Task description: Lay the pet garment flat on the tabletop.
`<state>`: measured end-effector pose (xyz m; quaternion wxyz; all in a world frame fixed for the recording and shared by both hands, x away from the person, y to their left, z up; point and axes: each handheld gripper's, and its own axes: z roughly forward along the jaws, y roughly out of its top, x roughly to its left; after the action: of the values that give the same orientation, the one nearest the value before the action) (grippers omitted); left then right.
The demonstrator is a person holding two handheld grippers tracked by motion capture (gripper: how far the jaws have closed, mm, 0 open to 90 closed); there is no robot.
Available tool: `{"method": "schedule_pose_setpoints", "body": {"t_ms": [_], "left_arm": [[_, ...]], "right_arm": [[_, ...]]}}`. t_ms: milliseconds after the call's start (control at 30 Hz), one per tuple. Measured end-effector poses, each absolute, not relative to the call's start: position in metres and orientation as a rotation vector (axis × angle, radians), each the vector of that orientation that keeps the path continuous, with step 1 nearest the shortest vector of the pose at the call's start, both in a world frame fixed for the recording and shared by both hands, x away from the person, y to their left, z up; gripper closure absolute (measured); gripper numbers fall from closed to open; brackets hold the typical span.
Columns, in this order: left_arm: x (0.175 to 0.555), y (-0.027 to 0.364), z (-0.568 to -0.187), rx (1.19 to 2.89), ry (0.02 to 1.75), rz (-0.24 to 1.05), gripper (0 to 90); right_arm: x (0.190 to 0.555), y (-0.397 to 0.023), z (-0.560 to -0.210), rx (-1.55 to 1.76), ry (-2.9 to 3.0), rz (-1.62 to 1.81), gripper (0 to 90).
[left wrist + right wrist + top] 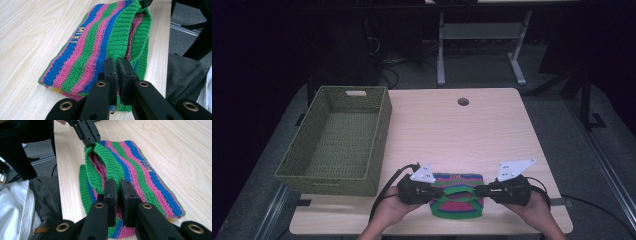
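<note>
On the wooden counter (492, 125), near its front edge, the left gripper (117, 65) and right gripper (118, 188) each clench the striped knit hat's (457, 196) green rim.

yellow lettering on knitted hat (82, 47), unreadable

High view: from above the person's side, facing forward and down over the whole table (492, 125), far off.
Left gripper view: low, close, looking along its jaws across the knit (100, 45).
Right gripper view: low, close, facing the opposite way.
Shared: the knit, table edge.
</note>
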<state>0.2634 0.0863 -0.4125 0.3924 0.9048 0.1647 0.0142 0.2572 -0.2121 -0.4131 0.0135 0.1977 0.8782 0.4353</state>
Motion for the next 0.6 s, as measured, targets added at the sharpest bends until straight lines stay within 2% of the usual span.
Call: {"method": "schedule_pose_setpoints", "body": {"t_ms": [600], "left_arm": [[0.277,0.086,-0.398,2.278,0.447,0.055,86.4]], "right_arm": [[0.278,-0.212,-0.395,0.616,2.757,1.353,83.5]]}}
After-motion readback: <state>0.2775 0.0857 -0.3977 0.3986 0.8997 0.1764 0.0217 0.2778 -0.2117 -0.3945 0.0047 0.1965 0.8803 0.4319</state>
